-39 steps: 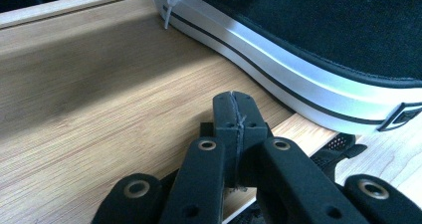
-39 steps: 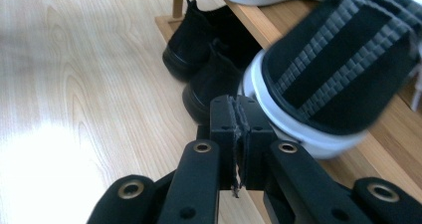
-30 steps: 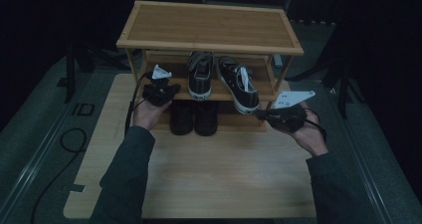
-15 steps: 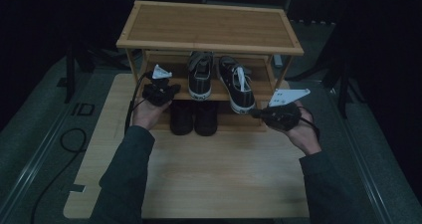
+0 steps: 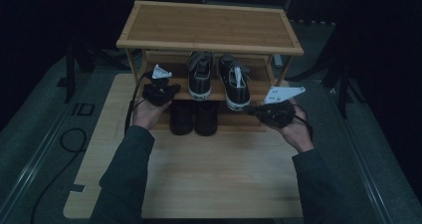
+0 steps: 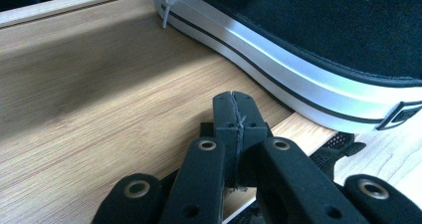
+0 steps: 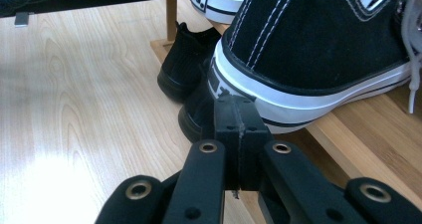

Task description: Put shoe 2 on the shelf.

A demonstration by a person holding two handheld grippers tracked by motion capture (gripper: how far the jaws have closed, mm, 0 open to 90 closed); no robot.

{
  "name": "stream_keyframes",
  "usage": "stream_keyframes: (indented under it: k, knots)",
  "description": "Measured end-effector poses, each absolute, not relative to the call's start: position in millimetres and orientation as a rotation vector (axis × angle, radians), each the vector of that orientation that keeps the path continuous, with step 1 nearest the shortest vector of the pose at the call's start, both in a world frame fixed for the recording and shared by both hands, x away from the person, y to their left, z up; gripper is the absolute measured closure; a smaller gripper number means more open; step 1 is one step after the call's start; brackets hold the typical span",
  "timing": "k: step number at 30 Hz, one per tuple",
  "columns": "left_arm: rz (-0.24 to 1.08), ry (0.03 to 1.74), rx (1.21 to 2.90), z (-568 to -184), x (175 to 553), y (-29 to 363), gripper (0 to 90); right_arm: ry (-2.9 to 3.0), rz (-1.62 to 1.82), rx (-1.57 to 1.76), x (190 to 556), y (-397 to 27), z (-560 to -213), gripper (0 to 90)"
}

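Sneakers are being lined up on the middle shelf of the bamboo shoe rack [image 5: 209, 27], judging by how things are sitting. The left hand-held gripper [image 5: 160, 90] is being held clenched with nothing in it, jaws pressed flat together, resting just beside the left sneaker [image 5: 200, 77] over the shelf board [image 6: 99, 84]. The right hand-held gripper [image 5: 271, 112] is likewise clenched and empty, being pointed at the heel of the right sneaker [image 5: 235, 82], which is poking out past the shelf's front edge.

To do this step well, that overhanging heel [image 7: 259, 97] is probably best nudged back with the closed tips rather than grabbed, with the push being kept low on the white rubber so the shoe isn't being tipped. The left gripper could be used as a stop so the pair isn't being shoved sideways. The dangling lace [image 7: 410, 92] should be avoided, since it could get dragged.

Count, as far as can be seen: one rack on the desk [image 5: 199, 184], two black-and-white canvas sneakers on the middle shelf, two plain black shoes [image 5: 194, 118] being kept underneath side by side, and two grippers.
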State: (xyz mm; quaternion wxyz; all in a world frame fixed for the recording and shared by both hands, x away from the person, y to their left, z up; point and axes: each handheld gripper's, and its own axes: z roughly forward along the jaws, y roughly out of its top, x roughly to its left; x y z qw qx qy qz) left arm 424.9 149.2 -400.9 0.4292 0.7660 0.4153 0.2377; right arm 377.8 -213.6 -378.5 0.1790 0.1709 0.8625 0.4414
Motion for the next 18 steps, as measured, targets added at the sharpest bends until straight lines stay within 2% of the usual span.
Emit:
stream_keyframes:
  k: [18]
  knots:
    - [0.596,1.035,1.911,-401,425,149,90.0,2.41,1.233,0.522,383,-222,-383,90.0]
